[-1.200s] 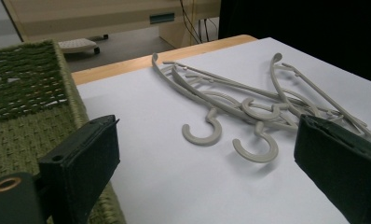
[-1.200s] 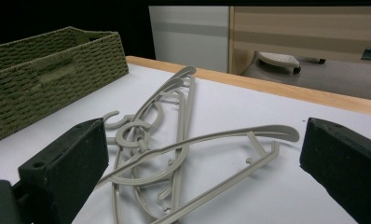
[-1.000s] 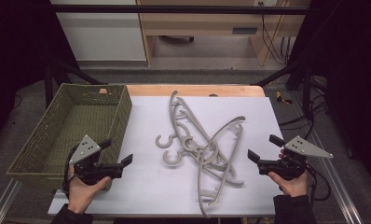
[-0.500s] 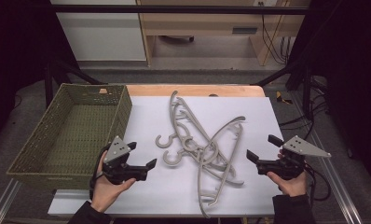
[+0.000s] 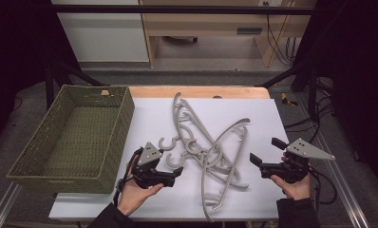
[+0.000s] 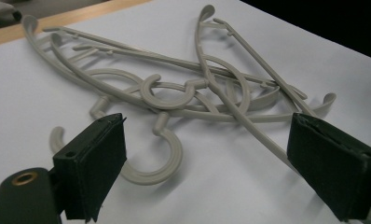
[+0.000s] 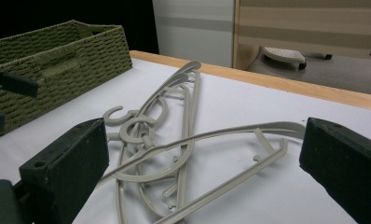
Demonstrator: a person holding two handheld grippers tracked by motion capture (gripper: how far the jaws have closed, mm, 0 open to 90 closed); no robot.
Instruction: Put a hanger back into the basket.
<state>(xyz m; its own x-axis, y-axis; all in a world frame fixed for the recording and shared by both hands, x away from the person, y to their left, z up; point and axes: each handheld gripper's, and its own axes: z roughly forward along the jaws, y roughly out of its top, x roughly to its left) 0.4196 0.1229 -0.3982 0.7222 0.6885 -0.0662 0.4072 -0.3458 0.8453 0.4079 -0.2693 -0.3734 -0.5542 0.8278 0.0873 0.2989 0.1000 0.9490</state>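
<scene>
Several grey plastic hangers (image 5: 206, 147) lie tangled in the middle of the white tabletop (image 5: 258, 114). My left gripper (image 5: 176, 175) is held low at the pile's left side and stands open. Its jaws have just been closing a little, with nothing pressed between them. In the left gripper view (image 6: 207, 126) a loose hanger hook (image 6: 165, 158) lies on the table just ahead of the gap. My right gripper (image 5: 265, 152) rests open at the pile's right side, pointing at the hangers (image 7: 183, 140), and its own view (image 7: 202, 128) has its jaws wide apart.
A green woven basket (image 5: 125, 118) stands empty along the table's left side, close to my left hand, and its wall (image 7: 58, 51) rises at the left of the right gripper view. A wooden strip (image 5: 201, 91) edges the far side. Cables trail off right.
My left hand has carried its gripper to the right, from beside the basket's near corner to the left edge of the hanger pile. The right gripper has stayed put.
</scene>
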